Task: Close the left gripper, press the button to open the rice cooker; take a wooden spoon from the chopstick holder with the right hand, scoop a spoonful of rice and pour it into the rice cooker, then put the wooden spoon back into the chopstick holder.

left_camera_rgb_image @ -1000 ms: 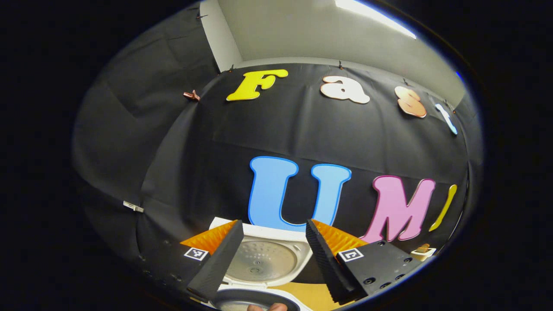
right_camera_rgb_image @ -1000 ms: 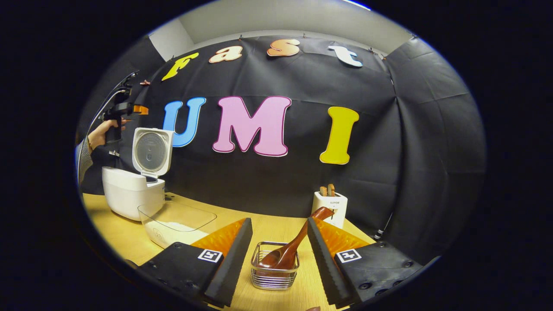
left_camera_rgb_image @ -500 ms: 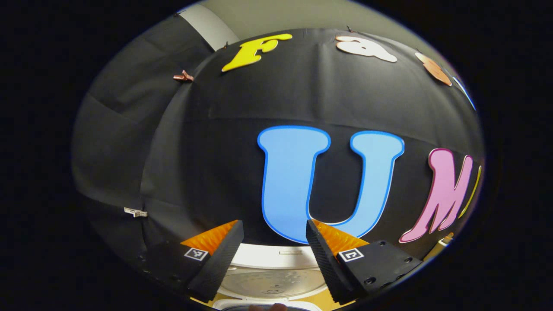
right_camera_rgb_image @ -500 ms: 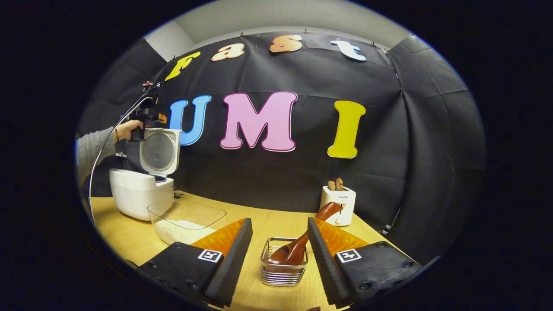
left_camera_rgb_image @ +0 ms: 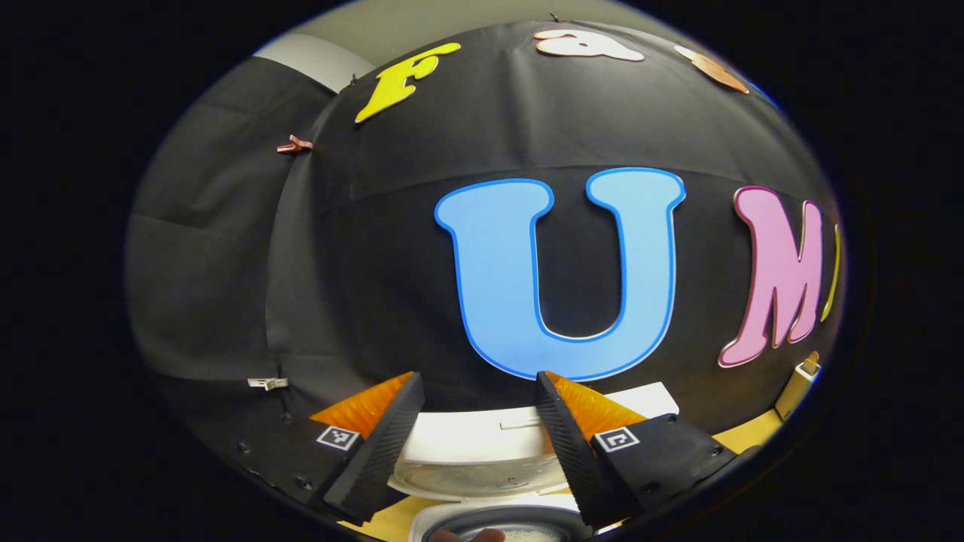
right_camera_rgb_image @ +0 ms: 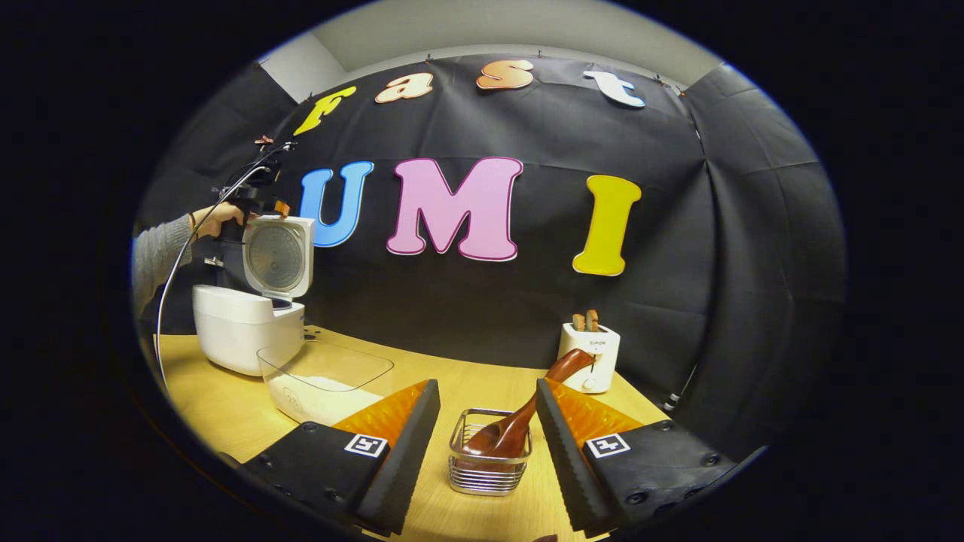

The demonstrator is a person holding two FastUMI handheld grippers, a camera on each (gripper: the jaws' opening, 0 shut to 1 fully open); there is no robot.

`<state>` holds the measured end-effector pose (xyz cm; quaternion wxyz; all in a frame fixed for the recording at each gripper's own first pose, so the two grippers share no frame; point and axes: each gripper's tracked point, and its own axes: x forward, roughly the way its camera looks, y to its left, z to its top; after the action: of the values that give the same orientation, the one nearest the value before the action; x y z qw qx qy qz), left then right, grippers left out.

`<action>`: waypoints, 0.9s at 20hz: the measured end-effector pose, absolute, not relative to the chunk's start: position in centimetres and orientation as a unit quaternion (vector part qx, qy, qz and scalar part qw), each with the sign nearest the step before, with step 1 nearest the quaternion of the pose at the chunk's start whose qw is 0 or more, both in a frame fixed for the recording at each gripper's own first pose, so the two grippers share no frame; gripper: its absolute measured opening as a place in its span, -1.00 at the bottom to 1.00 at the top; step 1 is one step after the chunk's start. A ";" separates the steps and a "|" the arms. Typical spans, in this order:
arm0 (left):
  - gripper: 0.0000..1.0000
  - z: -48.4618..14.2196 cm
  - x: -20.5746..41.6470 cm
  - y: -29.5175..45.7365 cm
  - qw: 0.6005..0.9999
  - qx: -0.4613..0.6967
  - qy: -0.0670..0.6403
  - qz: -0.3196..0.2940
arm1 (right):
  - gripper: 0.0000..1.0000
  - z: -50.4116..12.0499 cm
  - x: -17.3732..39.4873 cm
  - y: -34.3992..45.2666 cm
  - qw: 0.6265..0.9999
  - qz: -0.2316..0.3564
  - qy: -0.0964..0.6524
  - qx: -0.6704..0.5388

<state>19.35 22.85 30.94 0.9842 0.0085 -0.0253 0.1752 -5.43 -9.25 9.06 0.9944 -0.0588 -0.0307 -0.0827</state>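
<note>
Wooden spoon [right_camera_rgb_image: 520, 421] in chopstick holder [right_camera_rgb_image: 488, 470], between open right claw [right_camera_rgb_image: 482, 403] fingers, untouched, left claw [left_camera_rgb_image: 478, 391] open

black cloth wall [right_camera_rgb_image: 482, 316], wooden table [right_camera_rgb_image: 218, 406]

A pale wooden table [right_camera_rgb_image: 226, 406] carries everything. At its far left stands a white rice cooker [right_camera_rgb_image: 245, 335], lid up. Just beside it sits a clear tub [right_camera_rgb_image: 324, 384] with rice in it. Nearer, a wire holder [right_camera_rgb_image: 488, 467] has a wooden spoon leaning out. A white toaster [right_camera_rgb_image: 590, 357] stands at the back.
</note>
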 end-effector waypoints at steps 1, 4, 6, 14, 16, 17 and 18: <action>0.96 30.6 18.2 22.2 0.985 0.009 -0.025 0.171 | 0.60 8.9 -5.6 -8.9 0.995 -0.075 -0.029 -0.058; 0.96 28.3 14.6 20.2 0.988 0.005 -0.015 0.152 | 0.60 8.5 -6.1 -8.0 0.996 -0.057 -0.022 -0.063; 0.96 26.5 12.4 18.8 0.990 0.003 -0.012 0.142 | 0.60 8.7 -6.6 -7.4 0.997 -0.042 -0.025 -0.063; 0.95 18.2 6.9 15.7 0.990 -0.025 0.032 0.133 | 0.60 11.8 -9.6 -3.8 0.997 0.020 -0.069 -0.030; 0.95 16.6 6.4 15.4 0.989 -0.023 0.045 0.139 | 0.60 12.9 -10.2 -3.0 0.996 0.034 -0.083 -0.026; 0.95 15.9 6.2 15.2 0.988 -0.025 0.050 0.141 | 0.60 13.1 -10.3 -2.8 0.995 0.037 -0.084 -0.028; 0.96 15.1 6.2 15.2 0.988 -0.029 0.056 0.142 | 0.60 13.0 -10.4 -2.7 0.995 0.039 -0.085 -0.030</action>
<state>6.17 15.16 15.13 0.9879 -0.0289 0.0561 0.1417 -10.41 -2.68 12.99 0.9951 -0.0295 -0.0853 0.0394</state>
